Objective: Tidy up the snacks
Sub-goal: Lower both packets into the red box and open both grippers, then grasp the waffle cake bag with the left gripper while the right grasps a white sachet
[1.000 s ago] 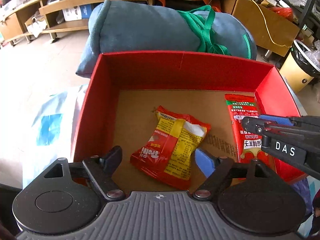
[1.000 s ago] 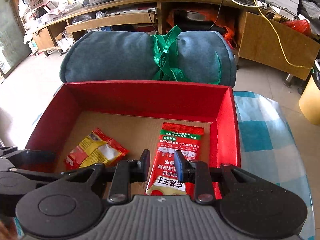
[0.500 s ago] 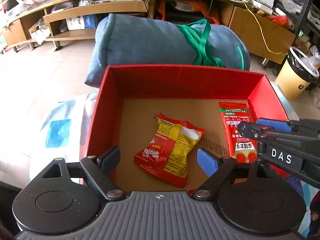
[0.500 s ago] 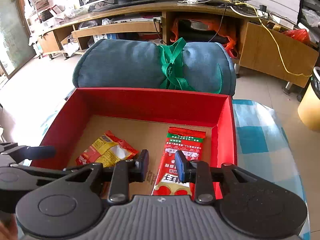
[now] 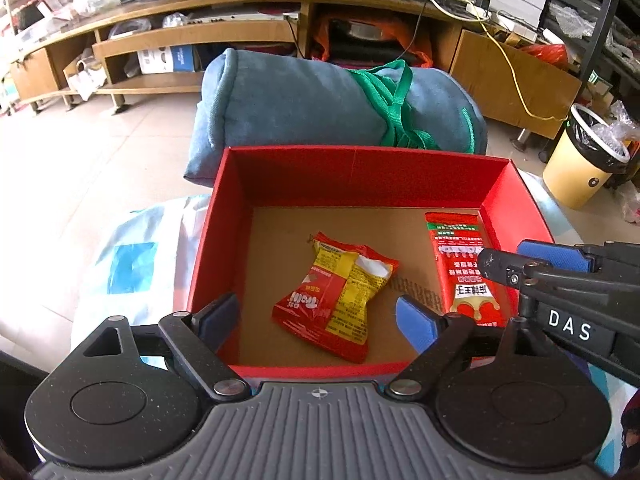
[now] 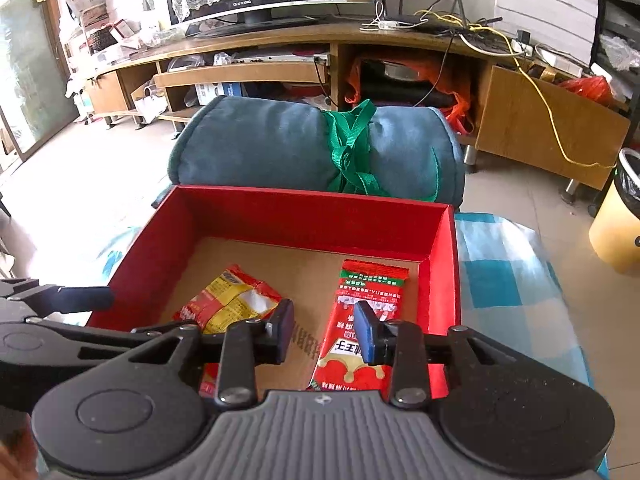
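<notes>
Above the near wall of the red cardboard box (image 5: 288,168), the left gripper (image 5: 318,316) was spread wide and empty, its jaws just opened further. A crumpled red-and-yellow snack packet (image 5: 340,292) lay mid-floor; a flat red snack bar wrapper (image 6: 360,320) lay by the right wall. The right gripper (image 6: 324,330) was parted narrowly, empty, just opening.

One open red cardboard box with a brown floor (image 5: 296,168) holds two snack packets: one crumpled red-and-yellow foil packet (image 5: 336,296) and one long flat red packet with a green band (image 5: 460,264). Behind the box lies one rolled blue-grey fabric bundle (image 5: 288,100), and one yellow waste bin (image 5: 576,172) stands to the right
</notes>
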